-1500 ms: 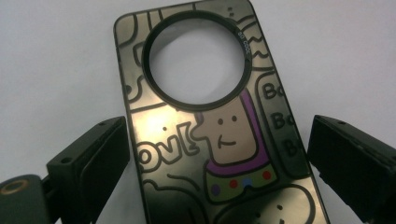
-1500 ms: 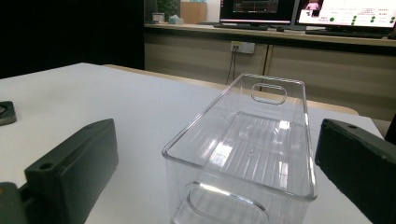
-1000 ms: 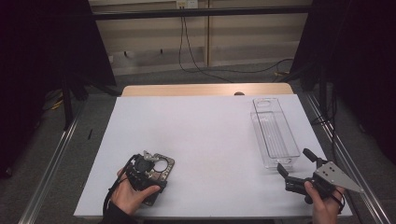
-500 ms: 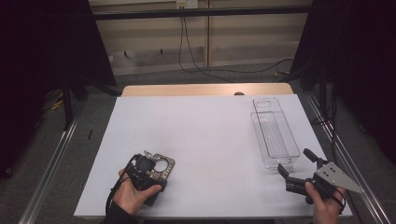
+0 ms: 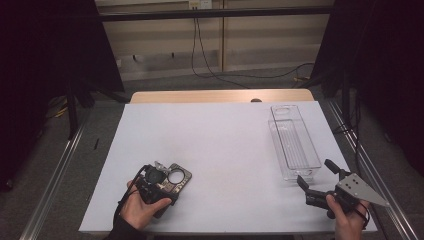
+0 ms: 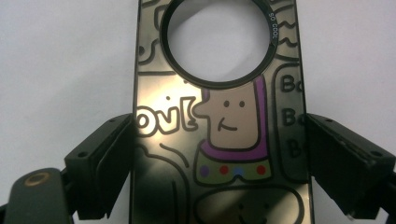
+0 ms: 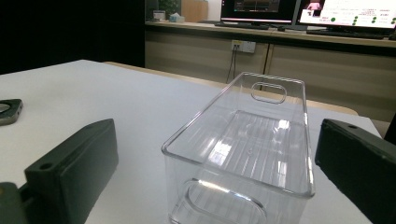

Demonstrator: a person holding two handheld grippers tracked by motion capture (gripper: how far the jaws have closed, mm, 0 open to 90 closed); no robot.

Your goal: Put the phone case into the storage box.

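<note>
A dark phone case (image 6: 219, 140) with a cartoon print and a round camera hole lies flat on the white table (image 5: 220, 145), near its front left. My left gripper (image 6: 219, 154) straddles it. Its jaws have just been closing, and their pads (image 6: 116, 154) now touch the case's two long edges. In the high view the case (image 5: 178, 178) pokes out ahead of the left gripper (image 5: 161, 181). My right gripper (image 5: 315, 172) rests at the front right, open with nothing in it, pointing at a clear plastic bin (image 5: 295, 145).
The empty bin (image 7: 252, 140) stands lengthwise just ahead of the right gripper (image 7: 215, 177), with a handle slot at each end. A corner of the case (image 7: 9, 111) shows far left. Metal rails (image 5: 55, 175) run along both table sides.
</note>
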